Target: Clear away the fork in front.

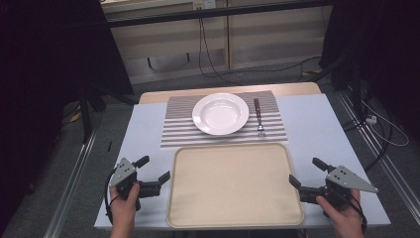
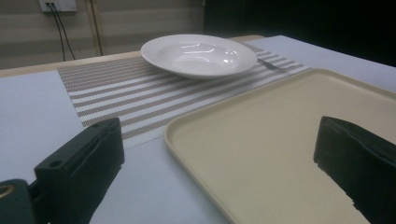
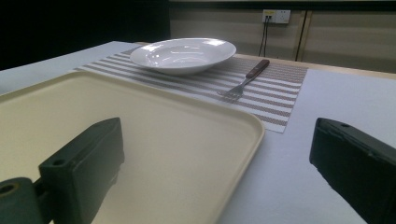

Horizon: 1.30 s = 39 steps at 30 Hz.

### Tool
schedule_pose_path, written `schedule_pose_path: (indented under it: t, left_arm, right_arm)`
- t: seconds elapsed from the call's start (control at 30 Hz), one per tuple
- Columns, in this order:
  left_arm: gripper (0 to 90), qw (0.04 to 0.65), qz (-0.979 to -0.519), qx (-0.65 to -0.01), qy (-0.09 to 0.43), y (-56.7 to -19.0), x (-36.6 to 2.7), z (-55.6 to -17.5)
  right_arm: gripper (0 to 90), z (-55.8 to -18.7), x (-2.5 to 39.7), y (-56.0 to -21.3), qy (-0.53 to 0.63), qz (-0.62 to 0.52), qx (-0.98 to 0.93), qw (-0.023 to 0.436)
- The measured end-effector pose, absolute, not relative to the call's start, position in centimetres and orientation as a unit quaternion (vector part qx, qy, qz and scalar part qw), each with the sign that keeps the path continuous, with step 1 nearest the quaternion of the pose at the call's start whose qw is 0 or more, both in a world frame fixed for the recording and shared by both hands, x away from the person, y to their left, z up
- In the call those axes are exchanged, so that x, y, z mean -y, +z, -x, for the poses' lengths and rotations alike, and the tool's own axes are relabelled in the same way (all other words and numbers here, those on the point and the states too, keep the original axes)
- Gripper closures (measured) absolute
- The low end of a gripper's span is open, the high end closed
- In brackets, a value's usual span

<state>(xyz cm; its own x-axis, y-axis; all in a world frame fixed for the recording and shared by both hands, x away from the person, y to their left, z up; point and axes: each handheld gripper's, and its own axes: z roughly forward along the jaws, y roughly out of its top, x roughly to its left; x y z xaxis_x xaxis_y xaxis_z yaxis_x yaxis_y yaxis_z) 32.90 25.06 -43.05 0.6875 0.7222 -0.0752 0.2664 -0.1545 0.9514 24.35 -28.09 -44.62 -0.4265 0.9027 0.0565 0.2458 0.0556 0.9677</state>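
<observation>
Tray (image 1: 236, 184) sat empty between the left gripper (image 1: 154, 167) and right gripper (image 1: 306, 172), both jaws wide, probably lined up for its side edges.

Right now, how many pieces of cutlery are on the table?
1: a fork lying on the striped placemat, just right of the white plate, tines pointing toward the tray. Nothing seems hidden.
</observation>
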Motion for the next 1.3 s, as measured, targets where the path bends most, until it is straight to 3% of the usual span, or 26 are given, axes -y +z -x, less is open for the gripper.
schedule_pose_path:
  t: [0.5,1.3]
  left_arm:
    - [2.4,0.559,-0.729,-0.336,0.206,-43.0,-25.2,-32.9]
    - [2.4,0.561,-0.733,-0.330,0.200,-43.0,-25.1,-33.0]
  right_arm:
    - [3.0,-26.4,28.3,-43.9,0.510,-0.443,-0.665,0.320]
    - [4.1,-33.9,26.5,-43.0,0.466,-0.449,-0.690,0.323]
